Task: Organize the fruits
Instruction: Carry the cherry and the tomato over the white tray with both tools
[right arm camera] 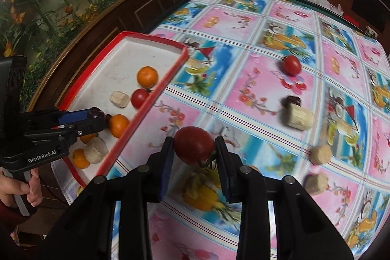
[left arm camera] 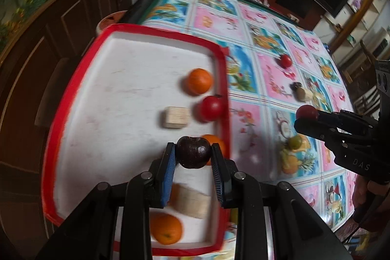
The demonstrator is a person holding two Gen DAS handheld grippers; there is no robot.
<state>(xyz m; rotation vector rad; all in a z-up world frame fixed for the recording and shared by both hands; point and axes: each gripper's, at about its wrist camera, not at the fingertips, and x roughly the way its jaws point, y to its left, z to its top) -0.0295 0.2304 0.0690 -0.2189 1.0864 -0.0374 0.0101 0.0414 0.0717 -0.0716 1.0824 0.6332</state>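
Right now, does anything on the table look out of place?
Yes. A red tomato, a dark plum touching a pale chunk, and two more chunks lie loose on the tablecloth, outside the red-rimmed tray.

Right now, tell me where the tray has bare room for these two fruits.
The white tray is bare across its half away from the table, beyond the wood block. The table-side rim is crowded: oranges, tomato, cylinders.

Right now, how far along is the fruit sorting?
Roughly halfway. The tray holds oranges, a tomato and pale chunks. The left tool carries a plum, the right tool a tomato. Another tomato and several pieces remain on the table.
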